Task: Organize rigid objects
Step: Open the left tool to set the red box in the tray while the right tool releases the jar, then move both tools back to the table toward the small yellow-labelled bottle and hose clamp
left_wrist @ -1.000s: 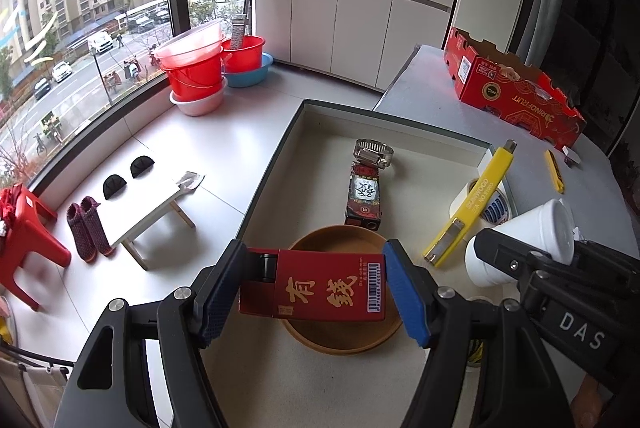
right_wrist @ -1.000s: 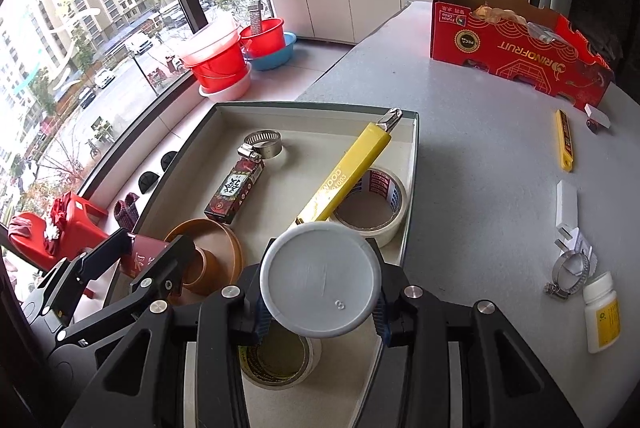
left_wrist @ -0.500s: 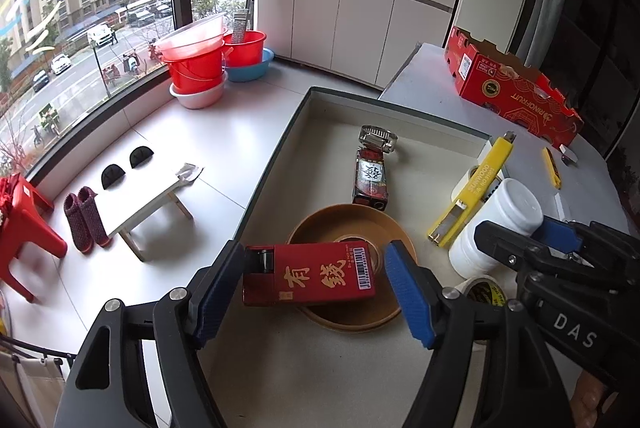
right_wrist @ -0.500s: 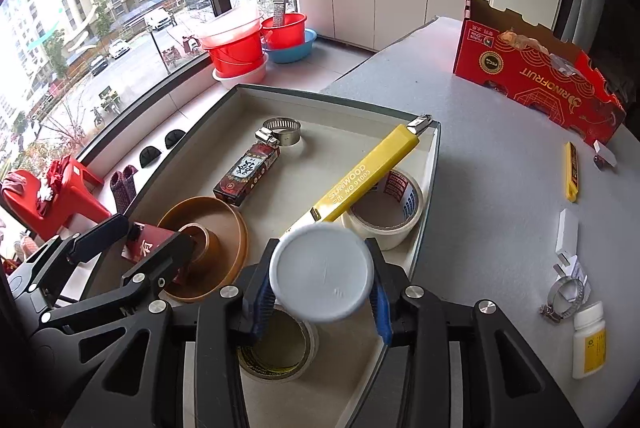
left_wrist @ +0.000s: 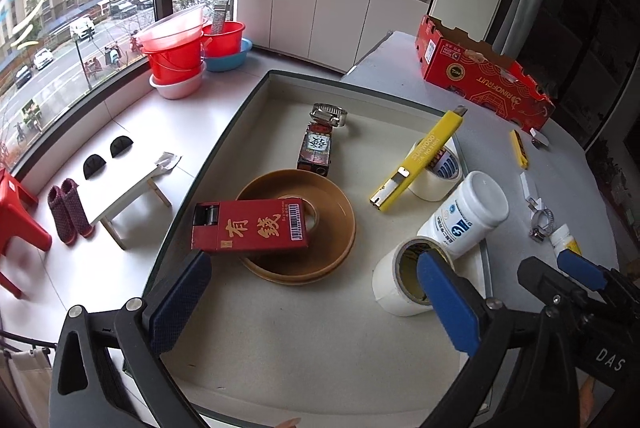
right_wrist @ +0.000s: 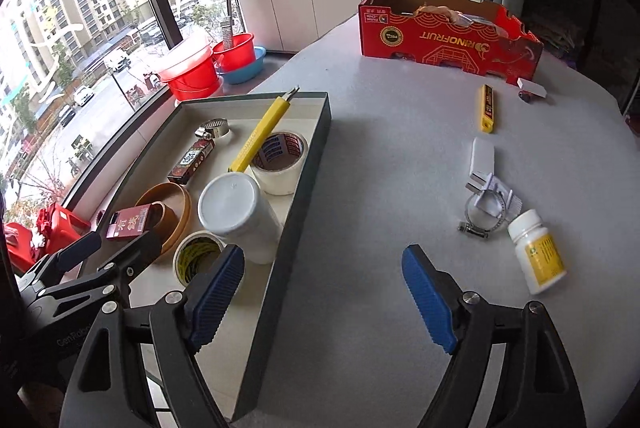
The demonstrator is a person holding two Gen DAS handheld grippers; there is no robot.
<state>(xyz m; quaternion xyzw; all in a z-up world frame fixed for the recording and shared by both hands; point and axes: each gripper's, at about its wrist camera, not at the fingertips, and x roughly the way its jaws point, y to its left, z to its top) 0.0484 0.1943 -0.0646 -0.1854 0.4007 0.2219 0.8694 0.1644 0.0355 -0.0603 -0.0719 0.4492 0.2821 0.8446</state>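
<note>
The grey tray (left_wrist: 208, 164) (right_wrist: 308, 196) holds a red box (left_wrist: 250, 230) (right_wrist: 130, 222) lying on a brown dish (left_wrist: 340, 204), a white bottle (left_wrist: 464, 216) (right_wrist: 240, 216) leaning on a tape roll (left_wrist: 394, 282), a yellow cutter (left_wrist: 420, 160), another tape roll (right_wrist: 280, 160), a small dark red box (left_wrist: 316, 152) and a hose clamp (left_wrist: 330, 112). My left gripper (left_wrist: 316, 300) is open and empty, just short of the red box. My right gripper (right_wrist: 324, 296) is open and empty over the tray's right wall.
On the grey table (right_wrist: 400, 148) lie a small yellow-label bottle (right_wrist: 540, 256), a hose clamp (right_wrist: 482, 216), a white block (right_wrist: 482, 156), a yellow blade case (right_wrist: 486, 108) and a red cardboard box (right_wrist: 448, 32). Floor, buckets and stools lie beyond the tray's left.
Both grippers opened and drew back. The red box was let go onto the brown dish. The white bottle was let go in the tray against the tape roll.
</note>
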